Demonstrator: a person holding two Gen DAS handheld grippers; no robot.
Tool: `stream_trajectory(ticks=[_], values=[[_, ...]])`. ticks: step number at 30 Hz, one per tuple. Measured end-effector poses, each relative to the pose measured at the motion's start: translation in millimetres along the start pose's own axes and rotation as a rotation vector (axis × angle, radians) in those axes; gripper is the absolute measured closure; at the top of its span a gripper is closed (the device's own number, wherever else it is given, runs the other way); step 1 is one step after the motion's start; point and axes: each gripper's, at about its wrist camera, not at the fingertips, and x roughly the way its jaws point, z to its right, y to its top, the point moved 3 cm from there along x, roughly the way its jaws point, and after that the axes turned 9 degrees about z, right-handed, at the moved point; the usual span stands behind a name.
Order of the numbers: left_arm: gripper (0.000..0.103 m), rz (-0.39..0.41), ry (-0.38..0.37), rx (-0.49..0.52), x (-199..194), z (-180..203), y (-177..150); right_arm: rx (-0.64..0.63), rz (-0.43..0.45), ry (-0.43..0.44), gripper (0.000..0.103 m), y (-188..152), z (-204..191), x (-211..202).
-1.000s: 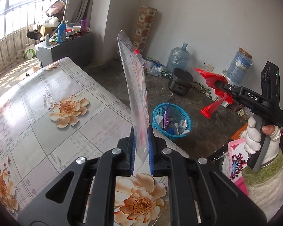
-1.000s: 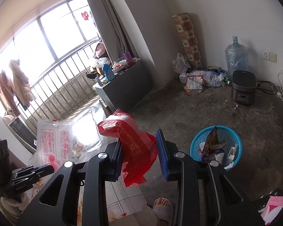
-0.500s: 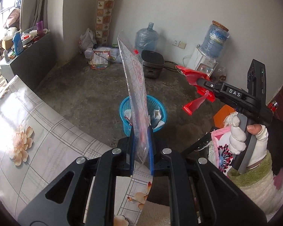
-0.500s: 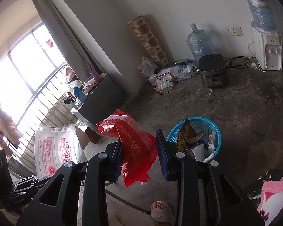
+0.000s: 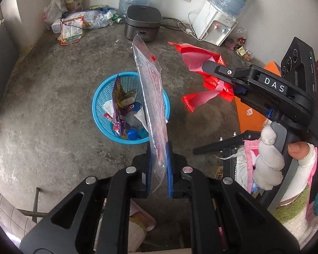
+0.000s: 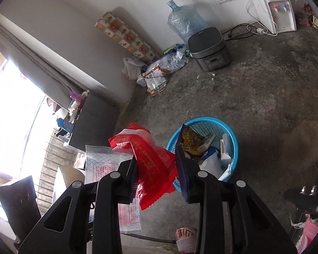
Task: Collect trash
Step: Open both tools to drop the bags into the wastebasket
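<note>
Both grippers have swung away from the flowery tabletop and now point down at the floor. Now the blue basket (image 5: 130, 108) sits right under them on the grey floor (image 5: 53, 105).

The left gripper (image 5: 159, 169) is clenched on a clear wrapper (image 5: 152, 97) with red print. This wrapper stands up thin and tall between the blue pads, and its top edge is jagged. It hangs over the right side of the basket's rim.

The right gripper (image 6: 158, 180) is grasping a red wrapper (image 6: 152, 160). That wrapper is crumpled and pokes out past the pads. It hangs just beside the left edge of the basket, over the bare floor. A hand (image 5: 269, 158) in a white glove holds this gripper's handle.

Inside the basket there is already trash: a purple and yellow bag (image 5: 120, 105), some white paper and a blue cap.

Far off by the wall sit a dark rice cooker (image 5: 143, 22), a big water jug (image 6: 184, 23) and a white water dispenser (image 5: 215, 23). A foot in a pink slipper (image 6: 185, 237) shows at the bottom of the right view.
</note>
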Motion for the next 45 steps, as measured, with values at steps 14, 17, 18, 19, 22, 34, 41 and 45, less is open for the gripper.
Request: stream_trajectory(ticks=[14,17,18,19,22,34,41,45], values=[[0.049,-0.182,0.129,-0.058,143.3,-53.9,35.8,0.158,-0.315,-0.262,0.051,-40.1,96.6,163.5],[0.042,-0.143,0.112,-0.060,130.2,-55.5,36.5,0.160,-0.321,-0.262,0.051,-49.4,101.0,164.6],[0.042,-0.129,0.114,-0.048,125.1,-55.3,38.4,0.159,-0.306,-0.251,0.050,-49.0,99.1,161.5],[0.042,-0.113,0.117,-0.037,118.1,-55.0,40.4,0.157,-0.288,-0.233,0.049,-47.1,96.4,157.8],[0.040,-0.054,0.114,-0.028,88.2,-52.3,48.4,0.161,-0.224,-0.192,0.047,-38.3,90.0,145.0],[0.020,0.403,0.119,-0.099,-134.6,-39.3,21.1,-0.077,0.008,-0.004,0.044,-17.7,-34.3,28.1],[0.009,0.575,0.449,-0.296,-247.3,-47.8,-60.1,-0.429,0.128,0.175,0.024,-51.0,-157.7,-68.6],[0.009,0.570,0.670,-0.374,-284.2,-51.7,-114.2,-0.601,0.169,0.255,0.010,-88.2,-207.7,-116.3]])
